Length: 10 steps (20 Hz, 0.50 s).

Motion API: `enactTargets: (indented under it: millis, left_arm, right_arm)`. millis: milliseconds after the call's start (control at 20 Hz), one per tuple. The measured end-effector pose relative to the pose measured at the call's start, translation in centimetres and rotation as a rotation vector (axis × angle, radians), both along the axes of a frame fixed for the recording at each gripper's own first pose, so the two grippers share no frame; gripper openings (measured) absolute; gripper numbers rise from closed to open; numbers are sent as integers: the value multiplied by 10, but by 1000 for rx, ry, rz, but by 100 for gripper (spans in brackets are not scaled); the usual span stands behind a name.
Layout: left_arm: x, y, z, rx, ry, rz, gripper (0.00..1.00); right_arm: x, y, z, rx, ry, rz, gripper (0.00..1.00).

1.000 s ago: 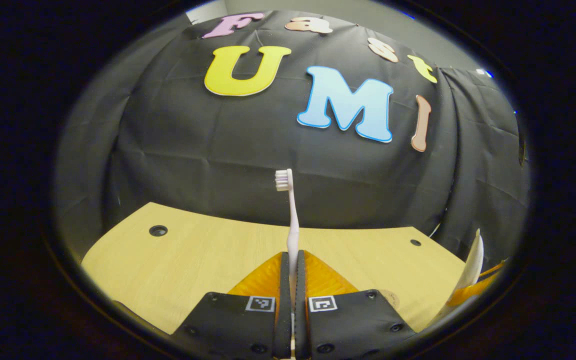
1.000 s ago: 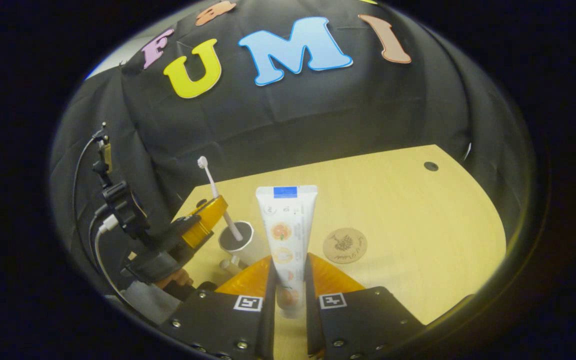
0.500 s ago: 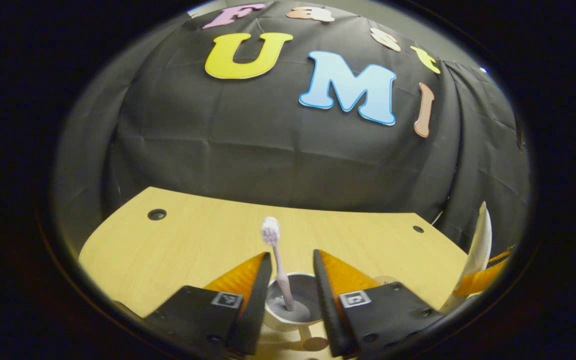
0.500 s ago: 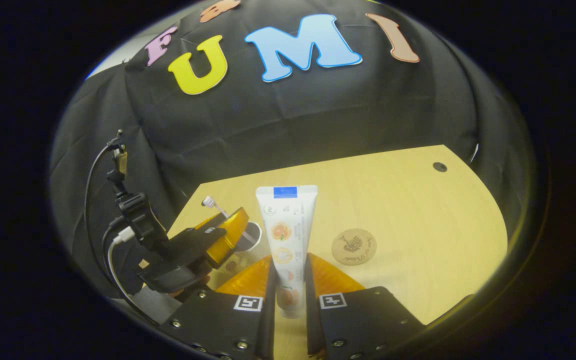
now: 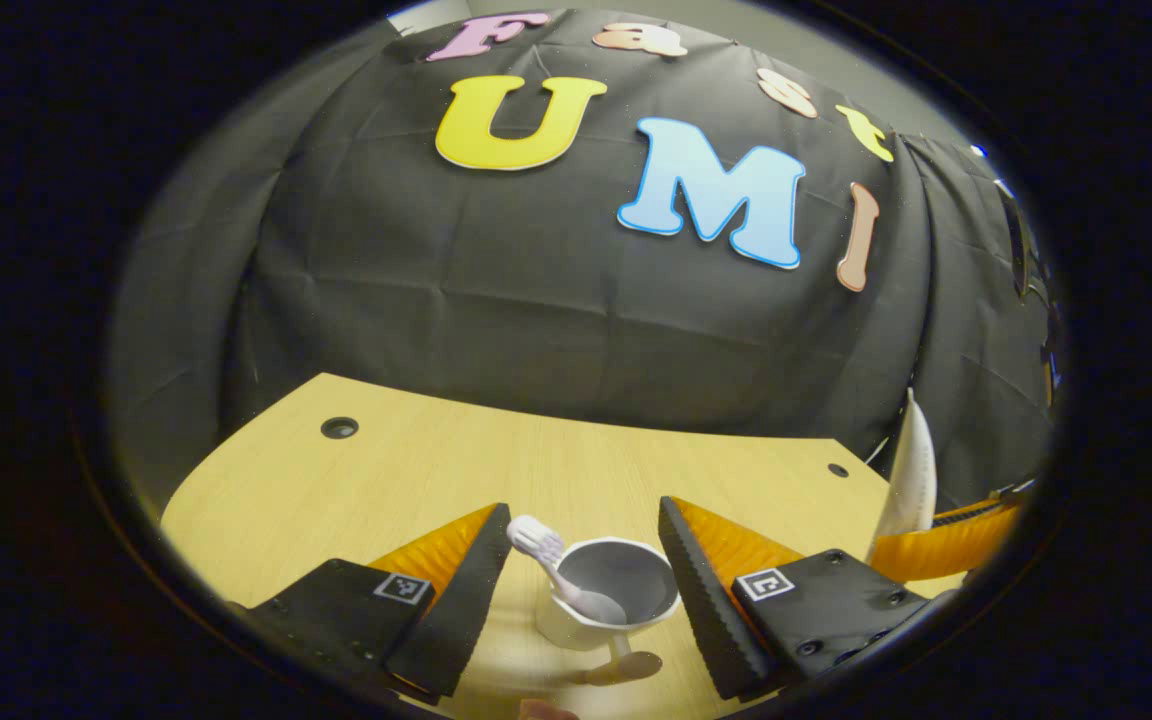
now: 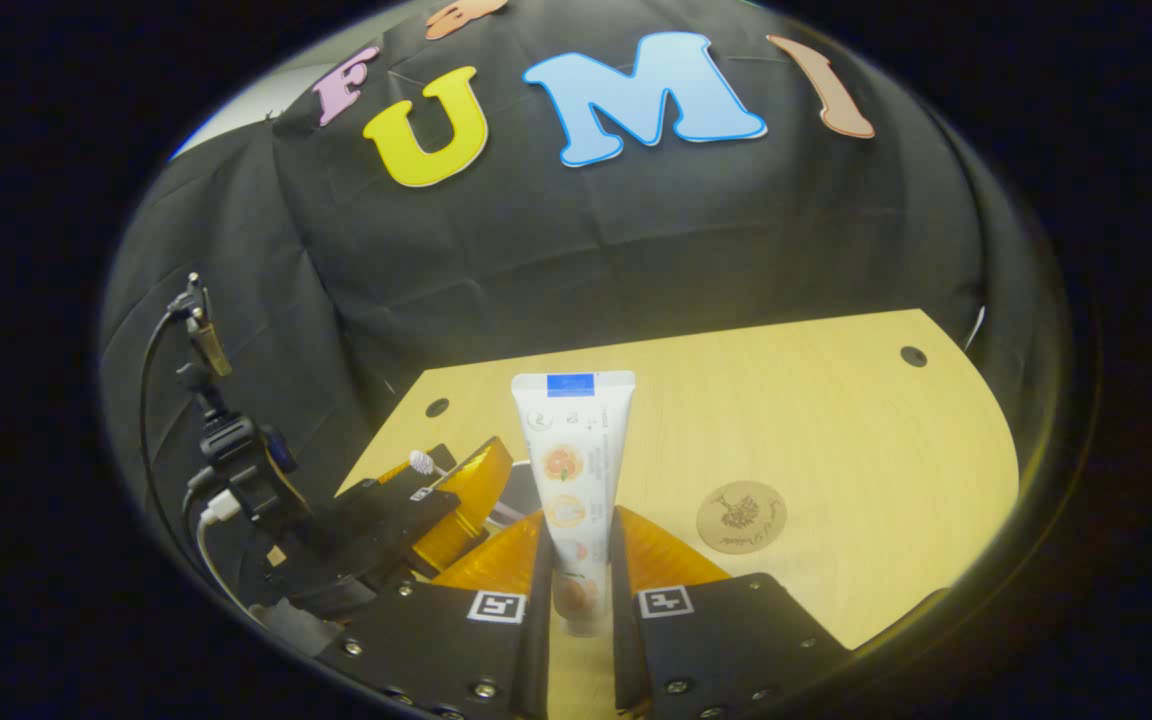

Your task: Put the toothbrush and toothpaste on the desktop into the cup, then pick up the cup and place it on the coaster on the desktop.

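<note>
Wooden desktop [image 5: 416,480] low in frame: left gripper [image 5: 584,545] released around cup [image 5: 608,592] holding toothbrush [image 5: 554,566]; right gripper [image 6: 576,545] clenched on upright toothpaste [image 6: 572,470], coaster [image 6: 741,516] lower right.

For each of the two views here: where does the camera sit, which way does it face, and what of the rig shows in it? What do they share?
Left gripper view: rides the left gripper, looking forward and down past its open fingers at the cup holding the toothbrush.
Right gripper view: rides the right gripper, facing the desk and coaster; its fingers clamp the toothpaste; the left gripper shows at lower left.
Shared: desk, toothbrush, toothpaste.
</note>
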State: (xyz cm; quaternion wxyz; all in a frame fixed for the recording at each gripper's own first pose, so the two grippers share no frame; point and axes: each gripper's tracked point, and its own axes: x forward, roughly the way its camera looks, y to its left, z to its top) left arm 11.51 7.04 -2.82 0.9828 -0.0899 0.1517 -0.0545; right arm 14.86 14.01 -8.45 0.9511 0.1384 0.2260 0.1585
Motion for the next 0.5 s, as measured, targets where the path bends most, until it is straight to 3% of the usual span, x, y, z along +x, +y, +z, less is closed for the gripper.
enactTargets:
  millis: [500]
  left_arm:
    - [-33,17,24,-33,-34,37,95]
  right_arm:
    - [45,31,29,-3,-123,44,24]
